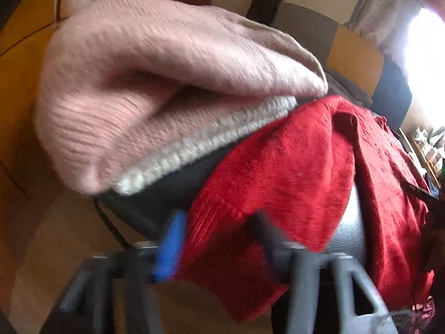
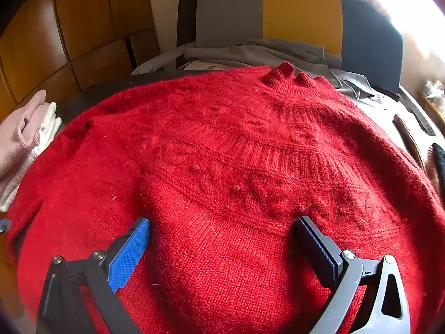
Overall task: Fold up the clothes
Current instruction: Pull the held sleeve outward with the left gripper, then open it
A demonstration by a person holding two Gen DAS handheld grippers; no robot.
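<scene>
A red knit sweater (image 2: 222,167) lies spread flat on the table, collar at the far side. My right gripper (image 2: 222,225) is open, its fingers standing apart just above the sweater's chest. In the blurred left wrist view my left gripper (image 1: 219,222) is at the sweater's left edge (image 1: 278,181), with red fabric lying between its fingers; the gap between them looks moderate and I cannot tell whether they pinch it. A folded pink garment (image 1: 153,83) lies on a cream knit one (image 1: 208,139), stacked just left of the sweater; the stack also shows in the right wrist view (image 2: 25,139).
A grey garment (image 2: 264,53) lies behind the sweater's collar. A chair with grey, yellow and dark blue back panels (image 2: 300,14) stands beyond the table. Wooden cabinets (image 2: 69,27) are to the left. Bright window light comes from the right.
</scene>
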